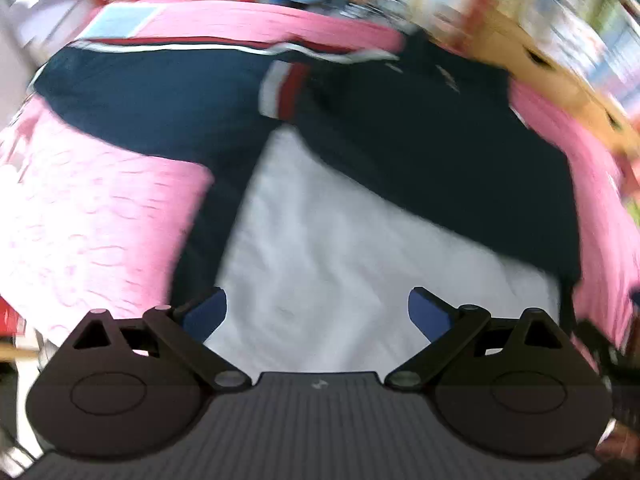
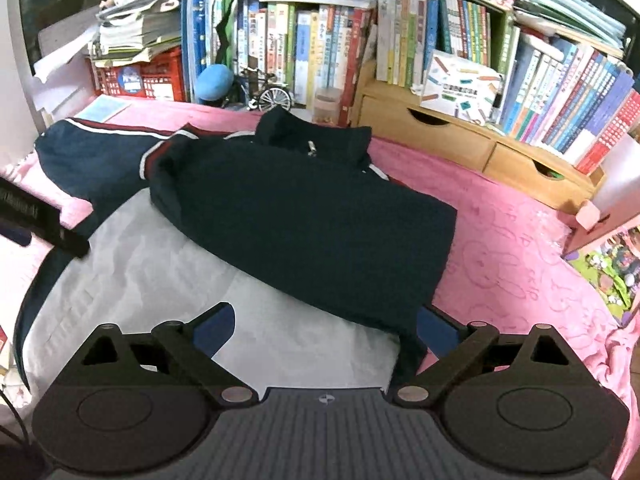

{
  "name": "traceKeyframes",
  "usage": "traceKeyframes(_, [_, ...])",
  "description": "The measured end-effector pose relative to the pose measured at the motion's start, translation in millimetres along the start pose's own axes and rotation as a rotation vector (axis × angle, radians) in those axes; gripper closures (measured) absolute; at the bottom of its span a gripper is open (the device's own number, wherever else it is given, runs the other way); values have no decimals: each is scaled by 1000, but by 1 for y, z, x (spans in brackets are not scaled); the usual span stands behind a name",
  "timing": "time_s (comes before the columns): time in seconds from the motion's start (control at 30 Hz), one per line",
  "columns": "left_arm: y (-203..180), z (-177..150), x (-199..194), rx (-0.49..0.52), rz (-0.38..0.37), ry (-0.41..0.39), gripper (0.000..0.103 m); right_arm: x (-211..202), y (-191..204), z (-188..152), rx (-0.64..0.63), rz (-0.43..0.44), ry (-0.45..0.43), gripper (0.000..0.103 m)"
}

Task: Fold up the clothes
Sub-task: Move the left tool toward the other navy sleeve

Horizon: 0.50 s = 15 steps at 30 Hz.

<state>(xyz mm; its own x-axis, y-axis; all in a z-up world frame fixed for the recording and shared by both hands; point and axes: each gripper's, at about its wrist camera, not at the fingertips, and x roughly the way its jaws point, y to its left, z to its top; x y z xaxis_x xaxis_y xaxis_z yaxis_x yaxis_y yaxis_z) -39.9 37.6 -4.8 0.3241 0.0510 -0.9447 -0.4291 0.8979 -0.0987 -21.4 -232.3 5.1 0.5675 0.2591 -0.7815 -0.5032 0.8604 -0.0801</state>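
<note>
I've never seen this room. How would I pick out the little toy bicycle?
Start at the pink blanket with the navy jacket spread on it, then look past the jacket's collar to the foot of the crowded bookshelf. The toy bicycle stands there, beside a round blue plush. It is the only thin, dark, spoked-wheel shape among books and soft toys.

Bare pink blanket [image 2: 520, 232] right of the jacket [image 2: 304, 216] lies open; bookshelf [image 2: 460, 40] blocks behind.

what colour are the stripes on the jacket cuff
White, red and navy bands on the dark navy jacket's cuff, clearest in the left wrist view.
</note>
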Motion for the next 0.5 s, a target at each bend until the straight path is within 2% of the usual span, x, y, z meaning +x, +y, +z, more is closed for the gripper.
traceKeyframes(0.23, [133,92,31,-180,215,-104,4,12,38,22,20,-59,1,4])
traceKeyframes(0.33, [189,134,58,-266,306,-130,4,17,63,33,27,-87,9,4])
traceKeyframes(0.43, [242,169,88,-395,363,-133,6,25,92,44,1,-125,37,4])
traceKeyframes(0.5, [270,188,108,-466,369,-139,8,30,113,50,-21,-137,53,4])
